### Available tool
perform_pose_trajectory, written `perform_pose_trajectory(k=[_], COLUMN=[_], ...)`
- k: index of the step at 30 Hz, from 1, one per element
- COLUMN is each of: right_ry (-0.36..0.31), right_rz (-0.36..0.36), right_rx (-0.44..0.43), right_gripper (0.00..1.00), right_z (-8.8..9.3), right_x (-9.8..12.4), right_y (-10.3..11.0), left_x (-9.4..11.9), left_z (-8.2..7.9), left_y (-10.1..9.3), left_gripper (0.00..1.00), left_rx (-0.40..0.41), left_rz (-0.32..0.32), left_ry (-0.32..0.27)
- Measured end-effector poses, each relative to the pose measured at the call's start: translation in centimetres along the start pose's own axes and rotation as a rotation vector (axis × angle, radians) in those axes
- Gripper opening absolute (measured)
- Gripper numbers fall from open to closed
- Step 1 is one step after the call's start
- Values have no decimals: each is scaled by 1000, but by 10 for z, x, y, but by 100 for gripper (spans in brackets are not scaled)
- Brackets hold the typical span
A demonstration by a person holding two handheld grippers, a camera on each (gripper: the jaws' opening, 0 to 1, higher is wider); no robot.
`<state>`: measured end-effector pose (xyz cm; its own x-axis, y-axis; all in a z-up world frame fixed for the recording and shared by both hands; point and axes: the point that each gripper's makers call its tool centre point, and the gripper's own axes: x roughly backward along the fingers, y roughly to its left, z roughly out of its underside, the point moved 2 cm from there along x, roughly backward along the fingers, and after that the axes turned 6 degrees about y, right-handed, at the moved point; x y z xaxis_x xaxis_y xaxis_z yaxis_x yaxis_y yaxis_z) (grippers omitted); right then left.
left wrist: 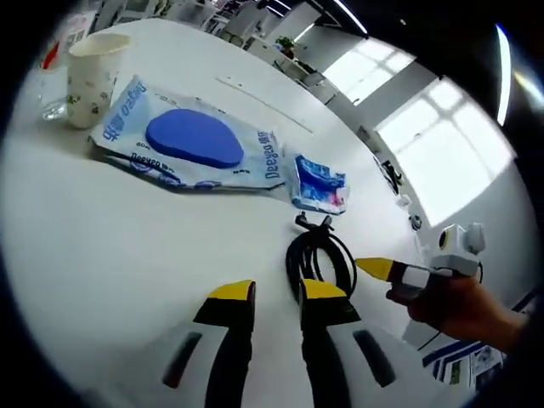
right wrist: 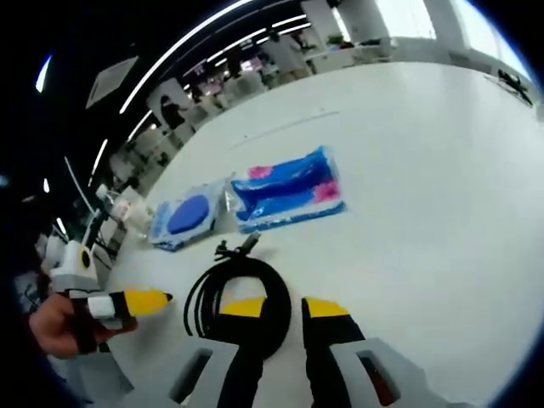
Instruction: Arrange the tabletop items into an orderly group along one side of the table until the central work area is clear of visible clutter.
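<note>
Both claws, left [left wrist: 278,297] and right [right wrist: 285,310], hover released above a white table [right wrist: 425,170] in a bright office.

black coiled cable [left wrist: 320,259] flat on table; two blue packets [left wrist: 191,140] [left wrist: 320,183] beyond; paper cup [left wrist: 92,76] upright

The white table [left wrist: 102,255] is bare across its wide near stretch in the left gripper view, so a gripper can pass freely there. Toward one far corner the way is blocked by a paper cup [left wrist: 93,76] and a clear glass [left wrist: 53,85] just beside it, with a large blue-and-white pack [left wrist: 191,140] lying flat next to them and a small blue packet [left wrist: 319,183] near that. A coiled black cable [left wrist: 319,259] lies just ahead of the left gripper [left wrist: 276,291]. In the right gripper view, the coil [right wrist: 234,302] touches the right gripper [right wrist: 285,306], whose jaws stand slightly parted; the tabletop to their right is open up to the far edge.
</note>
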<state>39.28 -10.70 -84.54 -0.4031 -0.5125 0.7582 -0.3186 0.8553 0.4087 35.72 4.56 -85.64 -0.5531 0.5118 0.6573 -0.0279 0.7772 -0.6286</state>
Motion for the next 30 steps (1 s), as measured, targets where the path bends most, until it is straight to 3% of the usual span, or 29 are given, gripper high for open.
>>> perform_pose_trajectory(k=[5,8,13,15,18,20,22,30], right_ry=[3,7,5,7,14,5,9,14], right_rz=[-6,-9,-14,-14,-17,-13,-16,-32], right_rx=[-10,-9,-18,-16,2,12,12,24], right_gripper=[13,13,12,11,8,1,1,1], right_z=[-4,0,-2,1,2,2,1,-3], right_x=[-19,-9,-15,-9,-16,-17,-22,-29], right_y=[-17,-5,-10,-4,-3,0,1,9], left_x=[-14,-18,-26,-28,-31,-30,-30,-25], left_z=[7,8,10,11,12,13,13,3], left_y=[-11,-14,-15,-14,-13,-16,-13,-3], left_gripper=[18,18,17,16,13,5,1,0], left_rx=[-9,-6,-11,-11,-3,-8,2,3], left_rz=[16,25,25,16,12,16,2,-18], left_ry=[20,22,37,42,47,44,43,31])
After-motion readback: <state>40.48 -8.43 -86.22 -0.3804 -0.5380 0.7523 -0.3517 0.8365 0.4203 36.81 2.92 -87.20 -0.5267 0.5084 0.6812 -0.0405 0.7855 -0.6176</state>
